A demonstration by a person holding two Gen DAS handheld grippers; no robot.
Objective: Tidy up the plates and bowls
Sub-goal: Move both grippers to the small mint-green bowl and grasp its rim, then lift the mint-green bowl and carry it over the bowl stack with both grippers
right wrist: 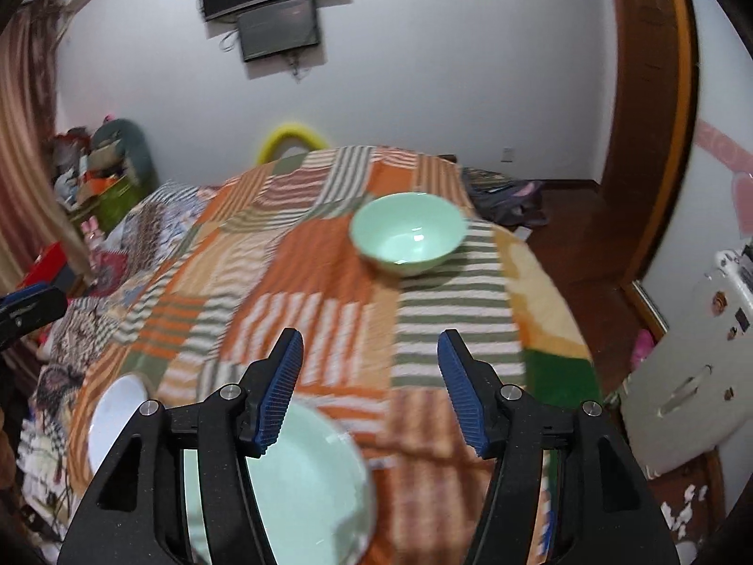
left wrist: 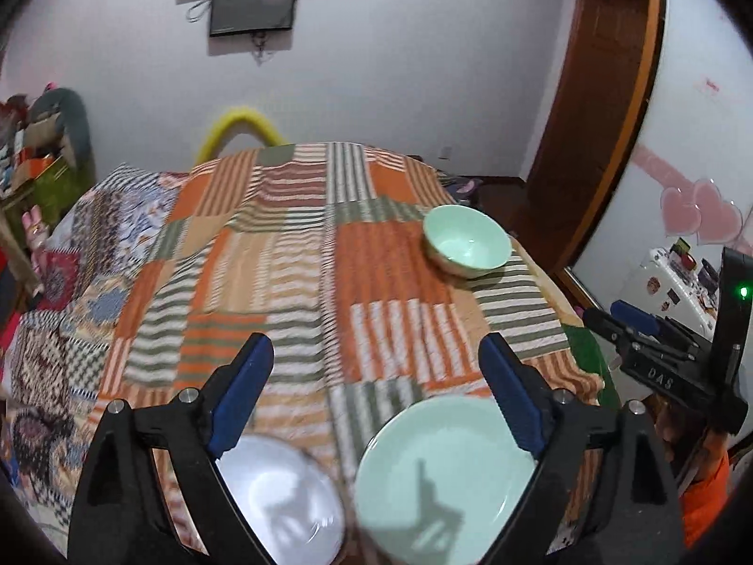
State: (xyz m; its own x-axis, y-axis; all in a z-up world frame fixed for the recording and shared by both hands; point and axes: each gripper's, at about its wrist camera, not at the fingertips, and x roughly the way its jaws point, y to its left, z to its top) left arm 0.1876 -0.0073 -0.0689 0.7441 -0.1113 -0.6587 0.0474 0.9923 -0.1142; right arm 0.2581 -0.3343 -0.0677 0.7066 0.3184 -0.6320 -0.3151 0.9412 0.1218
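Pale green and glossy, the plate (left wrist: 442,480) lies nearest, flat on the striped patchwork blanket (left wrist: 292,254), just under the left gripper (left wrist: 376,391), whose blue-padded jaws stand wide apart and hold nothing; beside the plate, to its left, sits a white dish (left wrist: 282,499), blurred, so whether bowl or plate I cannot tell. The right gripper (right wrist: 369,386) likewise hangs with jaws spread and empty, the same plate showing below its left finger. Both pieces look like glazed ceramic or melamine: stiff, smooth, probably slippery against the ribbed pads, and likely to chip if dropped on one another; the soft bedding beneath gives a yielding, uneven seat, so a low plate will be awkward to get a finger under. The rim is the sensible hold, one pad above and one below its edge. Farther off, near the blanket's right side, the green bowl (right wrist: 408,233) stands upright and apart; its wall, pinched inside and out at the lip, should grip more readily.
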